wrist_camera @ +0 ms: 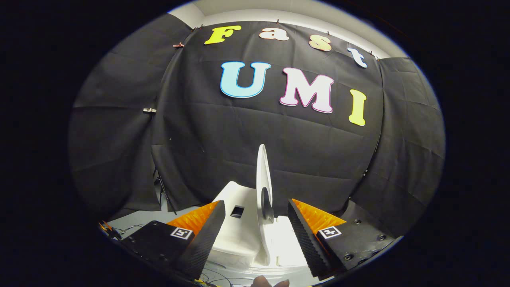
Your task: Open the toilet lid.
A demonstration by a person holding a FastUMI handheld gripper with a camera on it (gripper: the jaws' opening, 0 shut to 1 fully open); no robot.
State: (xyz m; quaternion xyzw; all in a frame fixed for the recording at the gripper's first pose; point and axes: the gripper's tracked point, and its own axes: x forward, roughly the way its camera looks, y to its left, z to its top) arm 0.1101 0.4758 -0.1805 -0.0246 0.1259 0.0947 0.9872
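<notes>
Count: one toilet (239,235), one lid (263,181).
Lid: standing upright, edge-on, between the fingers.
Gripper (255,233): hanging released, touching nothing.

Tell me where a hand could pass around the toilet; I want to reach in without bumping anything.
The open gripper has its fingers either side of the upright toilet lid, so that gap is crowded. Freer room: the floor strip left of the toilet body, by a stand; cables clutter the floor nearest the fingers.
</notes>
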